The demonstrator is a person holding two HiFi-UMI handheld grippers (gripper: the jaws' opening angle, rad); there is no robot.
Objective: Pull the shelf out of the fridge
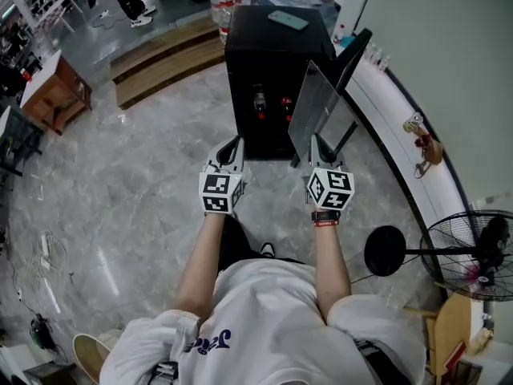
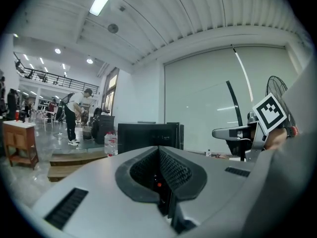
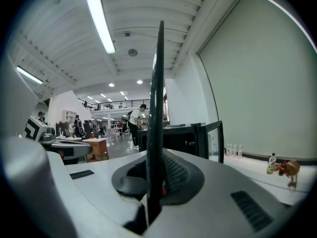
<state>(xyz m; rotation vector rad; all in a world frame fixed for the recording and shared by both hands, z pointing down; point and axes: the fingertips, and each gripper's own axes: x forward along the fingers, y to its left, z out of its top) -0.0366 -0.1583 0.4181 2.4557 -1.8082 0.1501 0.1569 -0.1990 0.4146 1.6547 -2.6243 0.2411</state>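
**Shelf's clear of the fridge, right side has it**

The fridge (image 1: 268,46) is really dark inside. There are a couple of bottles (image 1: 259,101) with red bits in there, can't tell what they are. The shelf (image 1: 321,107) is tilted up just ahead of the right hand-held gripper (image 1: 323,144), which is clamped tight on its near edge. The left hand-held gripper (image 2: 161,152) sits just beside it, jaws pressed together with nothing in them.

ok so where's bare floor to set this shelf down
The widest bare floor lies left of the fridge, bordered by the steps beyond and the table at far left. The shelf, in the right claw, is on the crowded side: door, ledge and fan hem that strip. Cables litter the lower left.
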